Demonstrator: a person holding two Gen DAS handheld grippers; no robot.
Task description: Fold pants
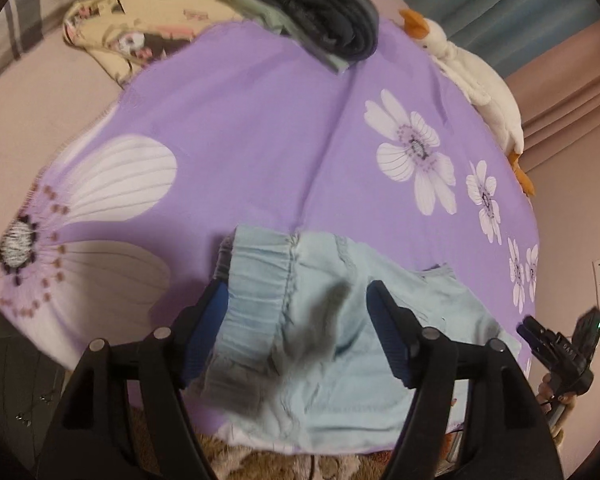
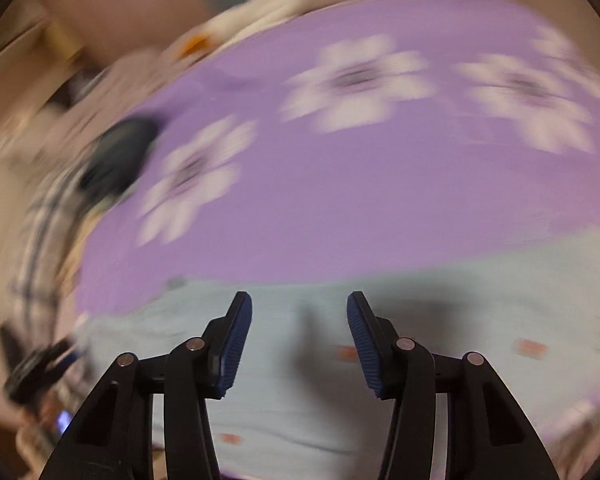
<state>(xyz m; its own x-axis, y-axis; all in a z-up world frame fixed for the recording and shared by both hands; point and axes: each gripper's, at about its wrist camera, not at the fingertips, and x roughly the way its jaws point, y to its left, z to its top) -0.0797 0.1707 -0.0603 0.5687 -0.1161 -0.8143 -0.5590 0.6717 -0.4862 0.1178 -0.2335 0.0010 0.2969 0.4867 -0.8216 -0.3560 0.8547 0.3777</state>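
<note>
While pants (image 1: 320, 340) lie on purple sheet (image 1: 260, 128), both grippers' jaws wide, holding nothing.

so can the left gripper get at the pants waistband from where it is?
Probably yes: the left gripper is open, the elastic waistband of the light blue pants lies right between its fingers, and nothing covers it.

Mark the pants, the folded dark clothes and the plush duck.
pants (image 1: 320, 344): left wrist view, light blue fabric below waistband.
folded dark clothes (image 1: 332, 20): left wrist view, top layer.
plush duck (image 1: 476, 76): left wrist view, white body.
</note>
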